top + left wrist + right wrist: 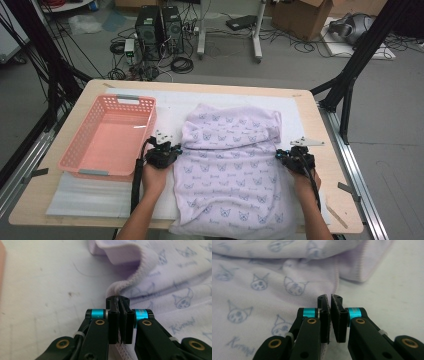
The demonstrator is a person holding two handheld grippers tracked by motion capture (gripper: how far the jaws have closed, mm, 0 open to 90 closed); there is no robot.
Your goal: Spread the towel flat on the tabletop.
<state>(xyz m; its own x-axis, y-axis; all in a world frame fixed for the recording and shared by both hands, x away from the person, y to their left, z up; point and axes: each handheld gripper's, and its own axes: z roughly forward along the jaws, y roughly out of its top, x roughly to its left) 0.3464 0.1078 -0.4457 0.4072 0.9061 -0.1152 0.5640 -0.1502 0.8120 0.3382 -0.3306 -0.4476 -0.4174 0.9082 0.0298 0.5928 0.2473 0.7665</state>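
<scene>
1. One lilac garment (232, 170) printed with small cat faces takes up most of the table (320, 150), lying flat on a white mat (85, 197) with its near end draped over the table's near edge; laid out like this, it looks ready to be folded, and its far part is already doubled back toward the middle.
2. Left of the garment sits a pink basket (107, 137) with nothing in it, close enough that I judge it to be where the folded piece will go (only a guess from how things lie).
3. Both hands stand at the garment's two side edges, level with each other at about its middle, which suits lifting both sides at once so the cloth stays straight.
4. At the garment's left edge, the left gripper (172, 150) has its jaws drawn together on the stitched hem; in the left gripper view the hem (113, 288) runs straight into the gripper (120, 302) and comes out again below it, so the cloth is pinched.
5. At the garment's right edge, the right gripper (280, 156) is likewise closed to a thin slit; in the right gripper view the gripper (329, 300) sits on the side seam with a bit of fabric showing below the jaws, so it appears to grip the edge
</scene>
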